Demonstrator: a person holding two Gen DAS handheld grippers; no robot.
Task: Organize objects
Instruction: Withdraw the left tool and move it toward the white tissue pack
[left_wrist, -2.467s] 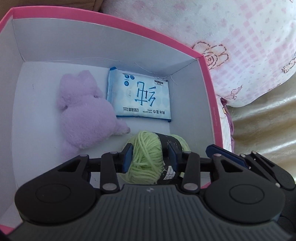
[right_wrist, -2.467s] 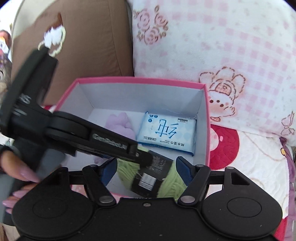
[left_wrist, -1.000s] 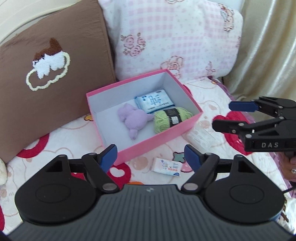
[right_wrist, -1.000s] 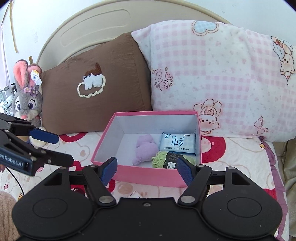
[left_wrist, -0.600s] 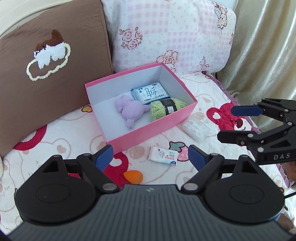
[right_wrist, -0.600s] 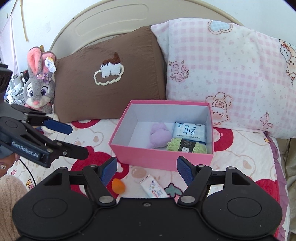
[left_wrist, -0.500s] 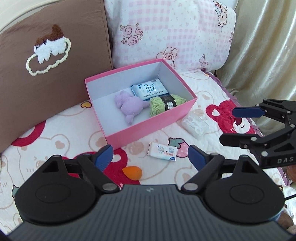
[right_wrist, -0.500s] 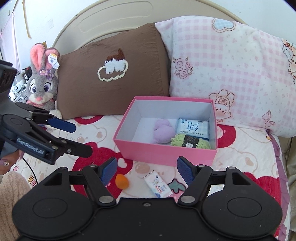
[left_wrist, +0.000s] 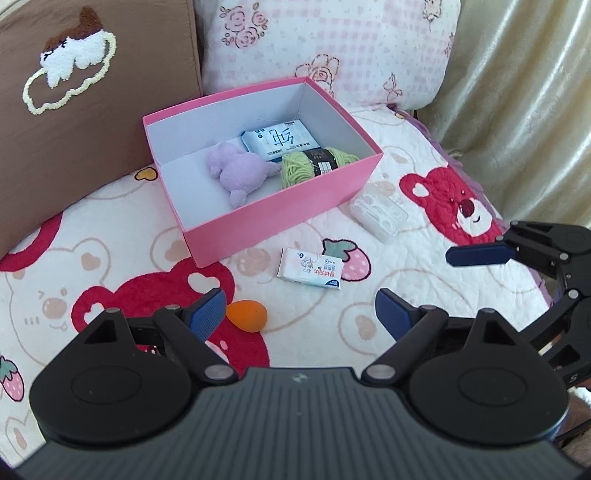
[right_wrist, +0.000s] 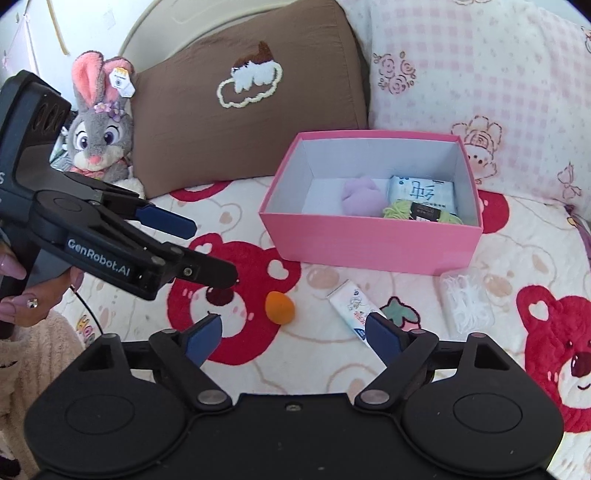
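A pink box (left_wrist: 280, 210) (right_wrist: 369, 243) stands on the bedspread and holds a purple plush (left_wrist: 240, 170), a blue wipes pack (left_wrist: 277, 142) and a green yarn ball (left_wrist: 295, 170). In front of it lie a small tissue pack (left_wrist: 310, 267) (right_wrist: 351, 302), an orange egg-shaped sponge (left_wrist: 246, 315) (right_wrist: 280, 307) and a clear plastic case (left_wrist: 378, 212) (right_wrist: 465, 299). My left gripper (left_wrist: 299, 314) hangs open over the sponge and tissue pack, empty. Jaws still opening, my right gripper (right_wrist: 293, 336) hovers just short of the same two items with nothing between its fingers.
A brown pillow (right_wrist: 251, 110) and a pink checked pillow (right_wrist: 480, 74) lean behind the box. A grey bunny toy (right_wrist: 99, 140) sits at the far left. A beige curtain (left_wrist: 524, 110) hangs on the right. A hand (right_wrist: 22, 291) holds the left gripper's handle.
Both grippers let go of the yarn in the box, pulled back and sank toward the bedspread. The sponge, tissue pack and clear case came into view. The right jaws spread wider.
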